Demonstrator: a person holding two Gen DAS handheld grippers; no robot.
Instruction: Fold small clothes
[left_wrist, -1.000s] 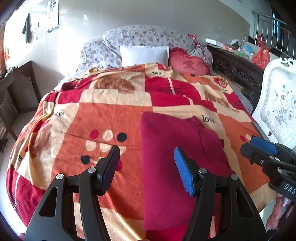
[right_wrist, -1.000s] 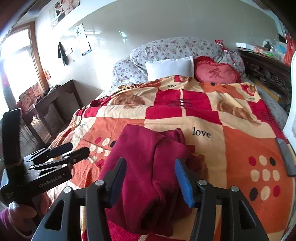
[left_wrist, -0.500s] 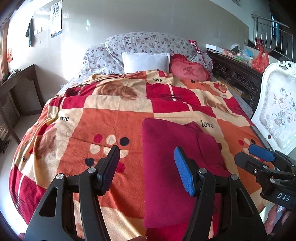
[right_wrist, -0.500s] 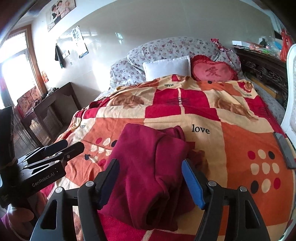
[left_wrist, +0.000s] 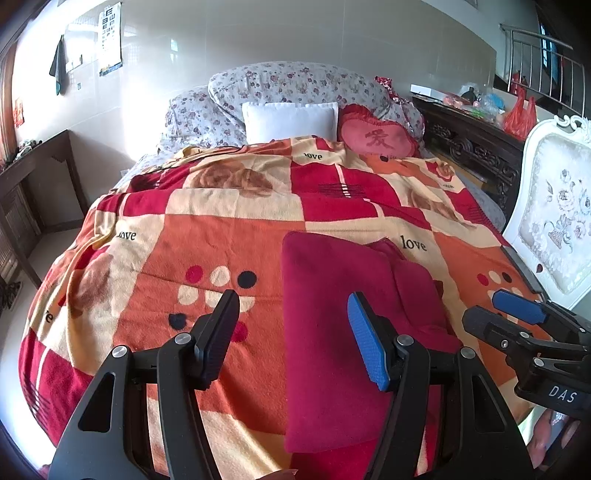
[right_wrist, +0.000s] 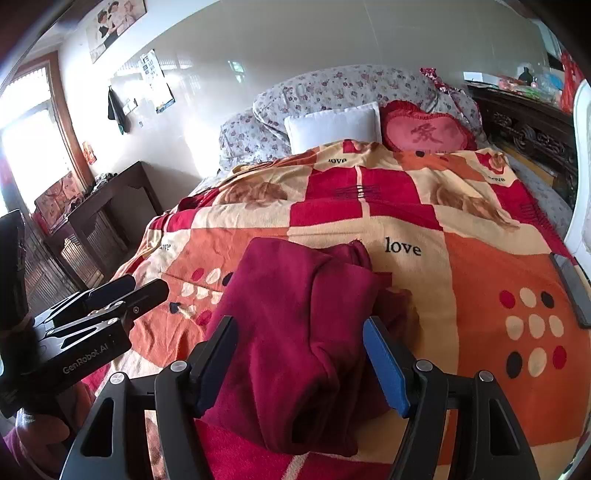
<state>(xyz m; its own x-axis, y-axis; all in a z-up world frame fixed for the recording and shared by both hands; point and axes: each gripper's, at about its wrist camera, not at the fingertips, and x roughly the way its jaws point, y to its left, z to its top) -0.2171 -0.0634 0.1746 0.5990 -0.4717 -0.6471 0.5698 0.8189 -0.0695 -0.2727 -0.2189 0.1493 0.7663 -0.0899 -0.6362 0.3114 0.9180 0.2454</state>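
Note:
A dark red garment (left_wrist: 332, 332) lies folded into a long rectangle on the patterned blanket (left_wrist: 207, 236) near the foot of the bed. In the right wrist view the same garment (right_wrist: 295, 317) shows thick folded layers with a rolled near edge. My left gripper (left_wrist: 291, 328) hovers above the blanket, open, its blue pad over the garment's left part and nothing between the fingers. My right gripper (right_wrist: 299, 354) is held open above the garment's near end, not touching it. Each gripper also shows in the other's view: the right gripper (left_wrist: 517, 317) at the right, the left gripper (right_wrist: 125, 291) at the left.
Floral pillows (left_wrist: 295, 81), a white pillow (left_wrist: 291, 120) and a red heart cushion (left_wrist: 376, 138) sit at the bed's head. A white upholstered chair (left_wrist: 557, 221) stands at the right, a dark wooden cabinet (left_wrist: 476, 147) behind it. A dark flat device (right_wrist: 572, 288) lies on the blanket's right edge.
The right gripper's jaws spread wider over the garment. Both views drew back slightly, so the bed sits a little lower and farther. The garment lies unchanged.

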